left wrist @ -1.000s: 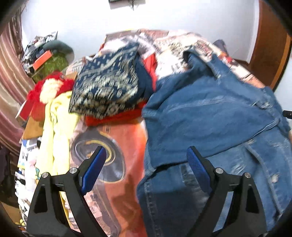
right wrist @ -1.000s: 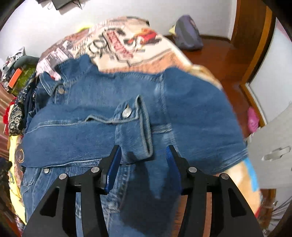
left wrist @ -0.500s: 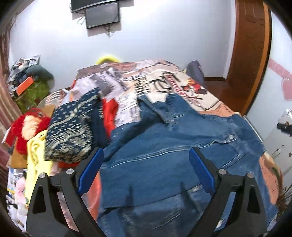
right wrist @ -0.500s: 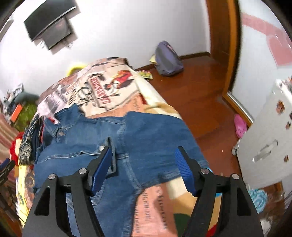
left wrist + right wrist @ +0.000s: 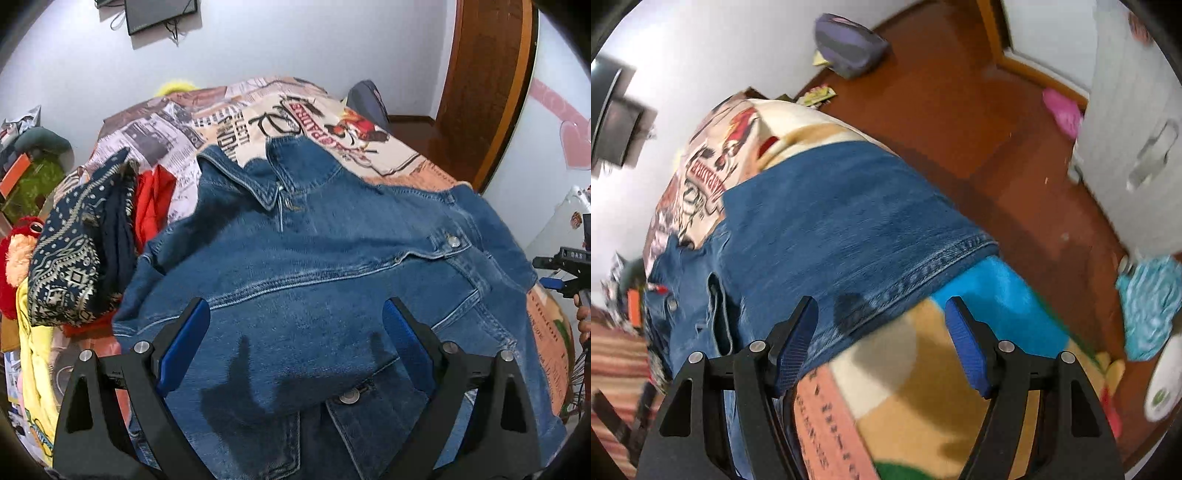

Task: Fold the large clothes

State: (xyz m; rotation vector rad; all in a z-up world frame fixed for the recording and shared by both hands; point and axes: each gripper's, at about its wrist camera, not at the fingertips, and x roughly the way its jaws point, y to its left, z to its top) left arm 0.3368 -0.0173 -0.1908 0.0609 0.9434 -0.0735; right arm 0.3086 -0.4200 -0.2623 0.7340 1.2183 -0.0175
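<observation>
A bed under a printed newspaper-pattern blanket (image 5: 258, 114) fills the room's middle. Spread across that blanket lies the blue denim jacket (image 5: 332, 280) – collar toward the far wall, 1 sleeve folded over its front. Left of the jacket sits a pile of navy patterned and red clothes (image 5: 85, 251). The left gripper (image 5: 295, 347) hovers above the jacket, jaws wide apart; the right gripper (image 5: 882, 347) hangs over the jacket's hem – jaws apart, empty.

A bed (image 5: 417, 166) covered with a printed blanket (image 5: 236, 122) carries everything. A denim jacket (image 5: 332, 266) lies spread across its middle, reaching the right edge. Along the left edge sit a patterned navy cloth (image 5: 70, 258), a red garment (image 5: 151, 203), a yellow garment (image 5: 33, 365) and a red plush toy (image 5: 14, 258).
</observation>
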